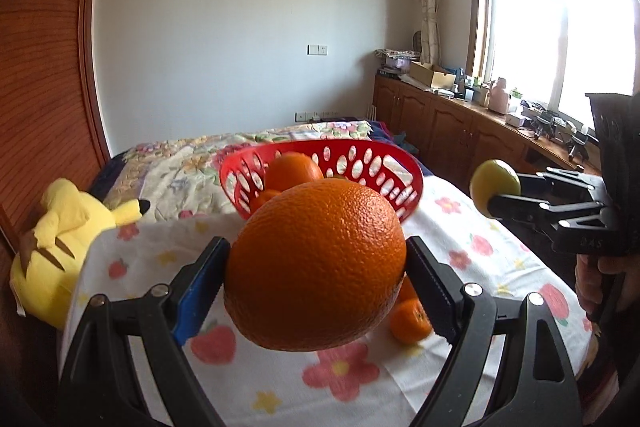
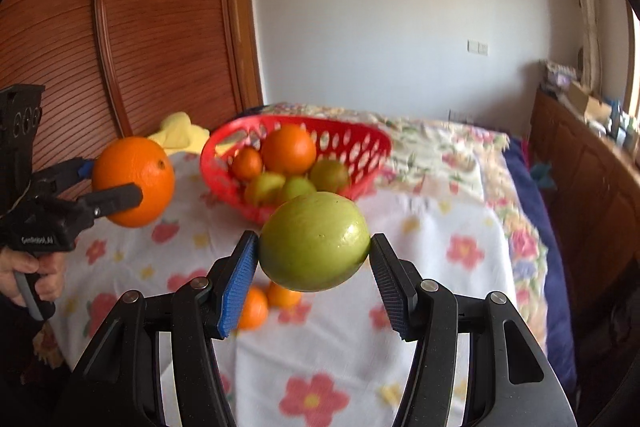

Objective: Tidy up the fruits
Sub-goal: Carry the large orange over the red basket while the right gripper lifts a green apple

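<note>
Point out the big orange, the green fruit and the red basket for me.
big orange (image 1: 316, 263): left wrist view, middle of its peel.
green fruit (image 2: 314, 241): right wrist view, middle of its skin.
red basket (image 2: 360, 143): right wrist view, far inner wall with holes.

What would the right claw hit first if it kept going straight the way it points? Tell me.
Probably the red basket and the fruit piled in it. The right claw, shut on the green fruit, points toward the basket's near rim; depth is unclear.
</note>
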Demonstrator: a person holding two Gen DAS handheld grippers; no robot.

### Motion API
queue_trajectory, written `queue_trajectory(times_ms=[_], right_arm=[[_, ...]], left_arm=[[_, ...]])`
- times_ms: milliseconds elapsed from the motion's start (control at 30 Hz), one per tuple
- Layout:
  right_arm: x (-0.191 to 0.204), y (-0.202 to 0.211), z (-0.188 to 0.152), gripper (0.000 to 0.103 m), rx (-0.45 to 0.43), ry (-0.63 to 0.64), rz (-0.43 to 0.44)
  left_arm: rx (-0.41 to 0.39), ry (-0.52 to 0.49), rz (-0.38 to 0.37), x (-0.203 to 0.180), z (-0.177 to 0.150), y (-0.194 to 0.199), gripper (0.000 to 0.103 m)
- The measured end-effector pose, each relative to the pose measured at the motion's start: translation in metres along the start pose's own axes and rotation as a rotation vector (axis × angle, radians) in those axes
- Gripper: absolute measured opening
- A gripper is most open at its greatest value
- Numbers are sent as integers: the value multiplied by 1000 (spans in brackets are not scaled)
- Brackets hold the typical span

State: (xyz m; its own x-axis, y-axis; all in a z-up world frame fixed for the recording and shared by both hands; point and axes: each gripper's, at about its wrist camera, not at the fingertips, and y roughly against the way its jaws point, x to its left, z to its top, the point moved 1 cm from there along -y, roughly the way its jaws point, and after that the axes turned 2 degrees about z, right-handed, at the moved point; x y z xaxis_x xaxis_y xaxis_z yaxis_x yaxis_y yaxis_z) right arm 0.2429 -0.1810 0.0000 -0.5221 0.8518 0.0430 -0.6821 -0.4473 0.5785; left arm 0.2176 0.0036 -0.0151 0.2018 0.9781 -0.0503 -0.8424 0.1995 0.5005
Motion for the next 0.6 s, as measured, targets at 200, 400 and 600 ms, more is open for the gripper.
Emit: queue_trajectory(times_ms=[200,400,600], right_arm=[[-2,-33,27,58,-9,42,2],[1,-73,45,58,17,86,20],[-2,-101,50,58,50,106,23]], left_arm=[[-9,-14,9,4,21,-20,87],[-4,-38,3,2,33,-43,87],[11,-54,1,1,39,-59,87]])
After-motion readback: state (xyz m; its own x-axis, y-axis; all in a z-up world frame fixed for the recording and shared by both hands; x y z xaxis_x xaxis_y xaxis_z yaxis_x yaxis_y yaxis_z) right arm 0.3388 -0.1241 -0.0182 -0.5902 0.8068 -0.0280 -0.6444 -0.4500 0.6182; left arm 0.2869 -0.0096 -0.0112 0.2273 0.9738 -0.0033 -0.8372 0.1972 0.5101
